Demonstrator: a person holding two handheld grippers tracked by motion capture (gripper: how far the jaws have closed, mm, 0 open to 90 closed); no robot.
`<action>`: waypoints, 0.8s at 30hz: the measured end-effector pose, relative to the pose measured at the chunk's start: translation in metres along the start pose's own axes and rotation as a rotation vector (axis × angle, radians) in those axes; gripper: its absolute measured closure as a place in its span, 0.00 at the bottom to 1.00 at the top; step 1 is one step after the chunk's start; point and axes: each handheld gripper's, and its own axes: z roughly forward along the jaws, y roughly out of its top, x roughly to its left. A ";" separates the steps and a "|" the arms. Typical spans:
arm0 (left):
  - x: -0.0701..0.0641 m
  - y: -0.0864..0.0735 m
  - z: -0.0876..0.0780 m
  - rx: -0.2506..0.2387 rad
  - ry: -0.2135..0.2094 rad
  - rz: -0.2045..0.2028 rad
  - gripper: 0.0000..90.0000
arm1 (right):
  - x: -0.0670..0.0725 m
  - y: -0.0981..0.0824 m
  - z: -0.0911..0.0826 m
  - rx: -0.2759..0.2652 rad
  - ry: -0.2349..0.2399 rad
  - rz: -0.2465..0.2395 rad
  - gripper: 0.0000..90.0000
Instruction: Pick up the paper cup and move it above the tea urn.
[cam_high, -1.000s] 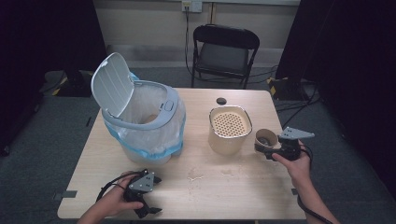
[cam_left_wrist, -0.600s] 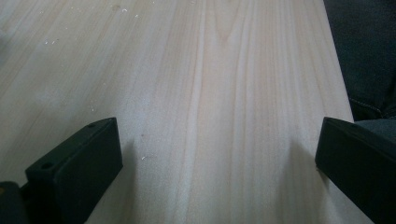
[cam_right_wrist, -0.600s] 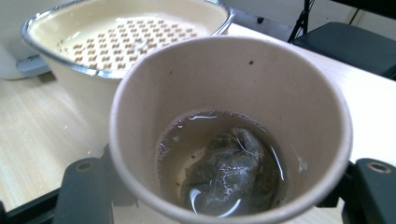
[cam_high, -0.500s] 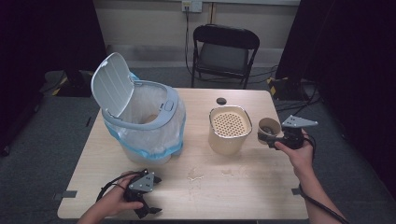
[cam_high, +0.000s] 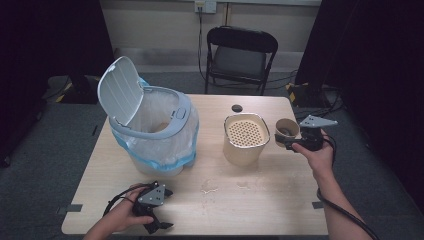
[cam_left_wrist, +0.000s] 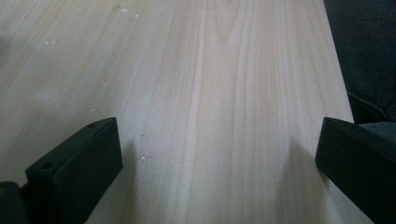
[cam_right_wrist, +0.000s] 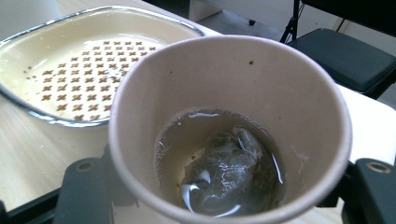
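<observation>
Two matte black jaws of my right gripper (cam_right_wrist: 224, 186) pinch a round paper cup (cam_right_wrist: 233, 126) (wet tea bag (cam_right_wrist: 229, 170) inside) beside the perforated cream strainer (cam_high: 246, 137); my left gripper (cam_left_wrist: 219, 158) rests spread on pale woodgrain table (cam_left_wrist: 210, 70).

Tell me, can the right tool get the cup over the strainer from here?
Probably yes: the right tool holds the cup lifted just beside the strainer, whose perforated top is open, with nothing standing between them.
</observation>
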 end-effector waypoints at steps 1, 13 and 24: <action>0.000 0.000 0.000 -0.001 0.000 0.000 0.00 | -0.002 0.002 0.002 0.000 -0.008 -0.007 0.33; 0.000 0.001 0.002 -0.013 -0.005 -0.014 0.00 | -0.016 0.022 0.015 -0.051 -0.012 -0.082 0.33; 0.001 0.002 0.001 -0.002 0.008 -0.004 0.00 | -0.021 0.039 0.034 -0.058 0.033 -0.168 0.33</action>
